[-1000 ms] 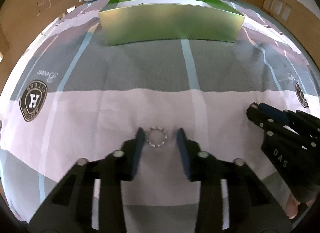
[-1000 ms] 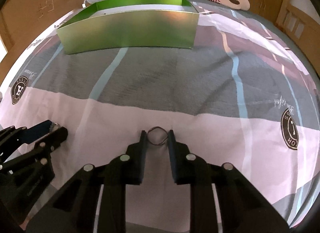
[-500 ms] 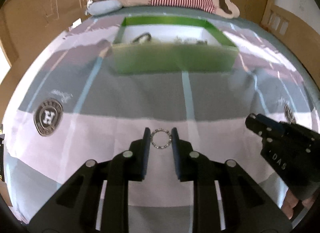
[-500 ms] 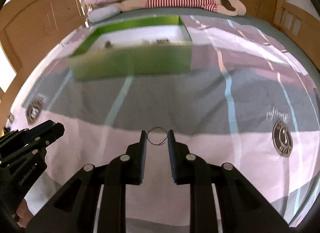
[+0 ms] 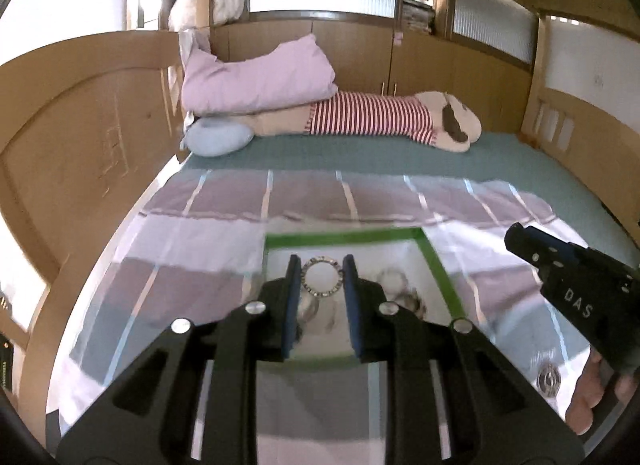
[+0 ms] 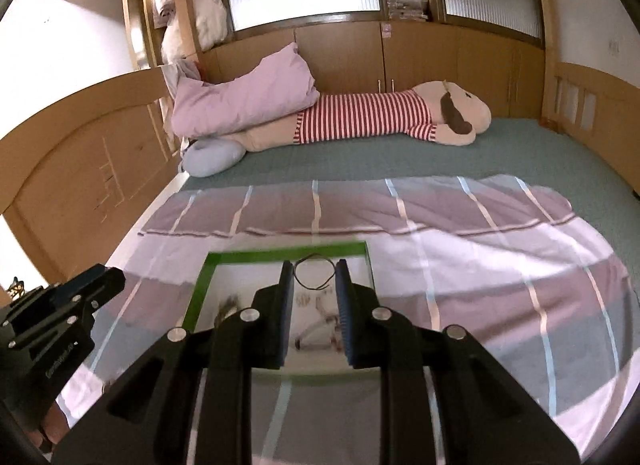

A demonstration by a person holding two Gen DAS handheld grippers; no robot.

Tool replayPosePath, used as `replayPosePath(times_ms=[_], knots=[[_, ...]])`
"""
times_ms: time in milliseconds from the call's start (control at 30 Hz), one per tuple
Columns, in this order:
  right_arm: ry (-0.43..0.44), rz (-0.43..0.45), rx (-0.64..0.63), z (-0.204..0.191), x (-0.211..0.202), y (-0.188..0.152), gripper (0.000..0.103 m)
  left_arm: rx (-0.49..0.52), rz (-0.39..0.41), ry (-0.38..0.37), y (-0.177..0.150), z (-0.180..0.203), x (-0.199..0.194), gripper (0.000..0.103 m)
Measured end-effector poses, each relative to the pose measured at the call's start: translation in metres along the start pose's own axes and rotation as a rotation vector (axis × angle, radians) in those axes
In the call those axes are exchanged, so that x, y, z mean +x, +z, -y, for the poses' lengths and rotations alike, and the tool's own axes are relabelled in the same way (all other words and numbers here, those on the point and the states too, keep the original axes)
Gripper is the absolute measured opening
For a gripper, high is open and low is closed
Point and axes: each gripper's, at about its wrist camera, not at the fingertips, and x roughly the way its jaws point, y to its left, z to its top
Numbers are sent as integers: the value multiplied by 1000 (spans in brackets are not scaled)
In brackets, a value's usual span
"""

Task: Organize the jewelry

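The left gripper (image 5: 320,277) is pinching a beaded bracelet (image 5: 321,277) between its narrowed blue pads, the ring standing upright in the gap and showing above the green box (image 5: 438,265). The right gripper (image 6: 314,275) is clamping a thin dark wire bangle (image 6: 315,274) the same way, its fingers drawn close on the loop, also above the green box. In the left wrist view the right gripper is showing off to the right of the box, with fingers of the person's hand (image 5: 592,401) wrapping its handle. The box is lying open on a striped blanket (image 6: 480,265), and blurred pieces of jewelry (image 5: 400,293) are lying on its white floor. Beyond the box a teal sheet (image 6: 400,157) is covering the bed. Farther still, a striped plush toy (image 6: 380,117) is lying under a pink pillow (image 6: 248,97), with a pale blue cushion (image 6: 212,157) beside them.
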Motion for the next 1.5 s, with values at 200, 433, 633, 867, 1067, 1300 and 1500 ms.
replayPosePath(times_ms=[200, 433, 633, 867, 1067, 1300, 1500], knots=[[-31, -141, -19, -6, 91, -14, 21, -11, -128, 43, -4, -5, 92, 21], [-57, -284, -39, -7, 159, -69, 21, -3, -278, 83, -55, -10, 171, 21], [-67, -313, -33, -3, 169, -81, 21, -8, -295, 86, -70, -15, 180, 22], [-71, -280, -31, -3, 156, -80, 48, -5, -260, 98, -65, -13, 172, 55], [-61, -194, -6, 0, 117, -71, 63, -31, -185, 98, -58, -16, 137, 65], [-77, -50, 41, 15, 47, -87, 100, -37, -78, 130, -68, -16, 65, 86], [-143, -34, 0, 11, -17, -98, 100, -71, -62, 127, -86, -9, 5, 98]])
